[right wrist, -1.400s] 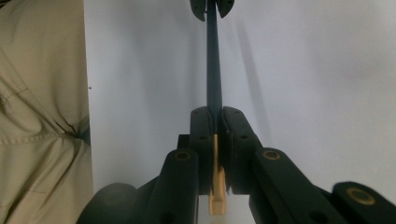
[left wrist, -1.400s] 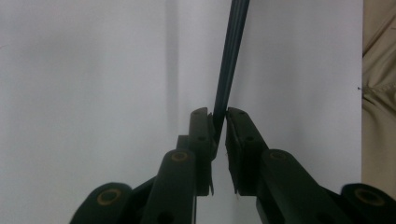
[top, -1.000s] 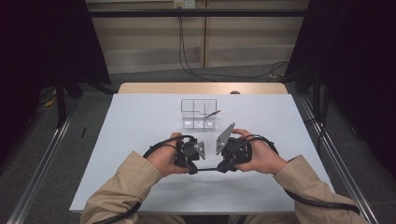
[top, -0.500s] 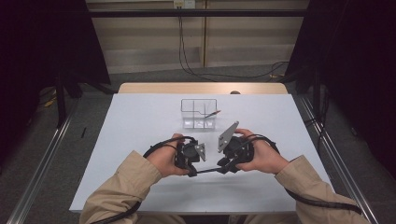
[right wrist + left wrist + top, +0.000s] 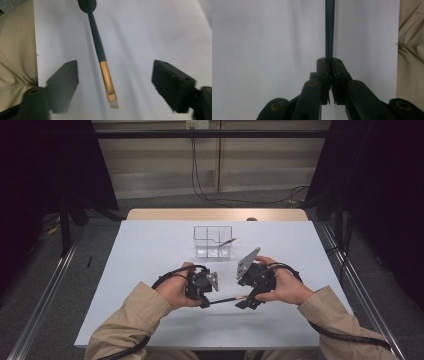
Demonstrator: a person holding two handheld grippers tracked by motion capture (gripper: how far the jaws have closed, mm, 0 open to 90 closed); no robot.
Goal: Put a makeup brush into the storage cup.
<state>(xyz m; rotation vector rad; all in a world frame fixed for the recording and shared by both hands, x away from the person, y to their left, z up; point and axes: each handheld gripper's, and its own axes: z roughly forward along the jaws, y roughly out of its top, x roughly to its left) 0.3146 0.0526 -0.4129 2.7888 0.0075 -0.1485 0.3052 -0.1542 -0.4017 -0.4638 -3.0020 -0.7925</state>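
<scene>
Dark-handled brush (image 5: 226,300) stays pinched by the left gripper (image 5: 203,301) so the right gripper (image 5: 245,300), jaws just opening, lets go.

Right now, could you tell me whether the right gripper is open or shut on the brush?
Open. The right gripper has just been opening; its jaws stand wide either side of the brush without touching it.
</scene>
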